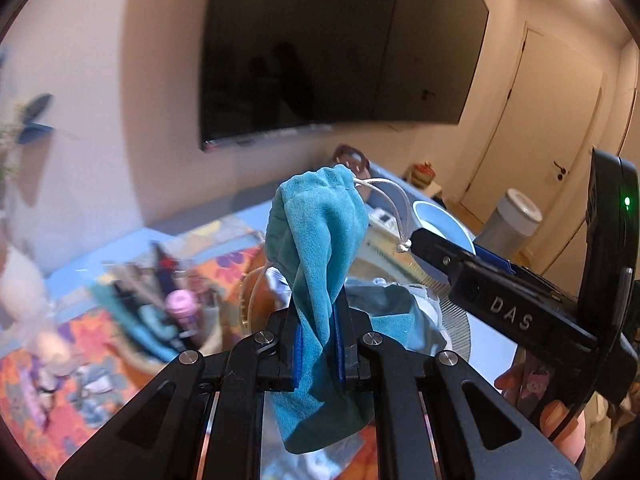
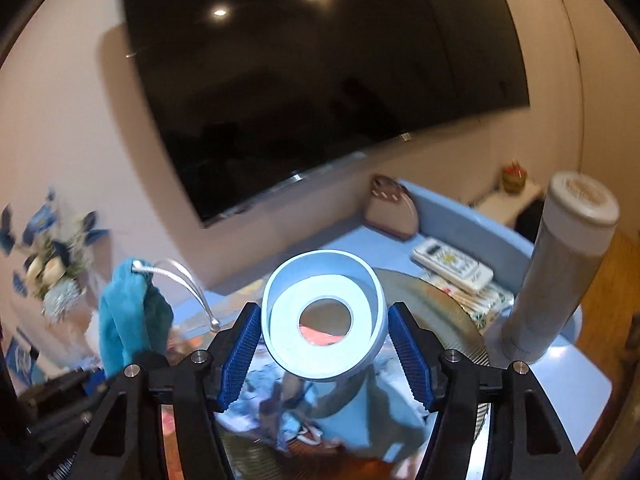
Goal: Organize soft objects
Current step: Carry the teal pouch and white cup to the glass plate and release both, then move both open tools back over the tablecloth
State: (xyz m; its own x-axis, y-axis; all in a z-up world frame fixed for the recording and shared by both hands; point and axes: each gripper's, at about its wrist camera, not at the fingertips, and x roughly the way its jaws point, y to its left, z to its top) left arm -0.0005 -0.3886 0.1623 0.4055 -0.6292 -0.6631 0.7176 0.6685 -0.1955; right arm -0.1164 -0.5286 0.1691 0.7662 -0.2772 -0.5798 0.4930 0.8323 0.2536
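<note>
The left tongs (image 1: pixel 316 344) are clamped on a teal suede drawstring pouch (image 1: pixel 320 240), held up above the surface (image 2: pixel 580 392) — lifted but not yet put anywhere. The right tongs (image 2: pixel 324 356) stand wide apart, gripping nothing, near its white cord (image 1: pixel 394 204). Sorting looks barely begun — clutter remains below.

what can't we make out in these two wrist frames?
- Left wrist view: the teal pouch is clamped in the left gripper; its lower end is hidden behind the fingers. Clutter in the basket is motion-blurred, items unidentifiable.
- Left wrist view: right gripper fingertips overlap the cord; whether they grip it cannot be told.
- Right wrist view: the right gripper is open; the blue ring between its fingers blocks what lies beyond.
</note>
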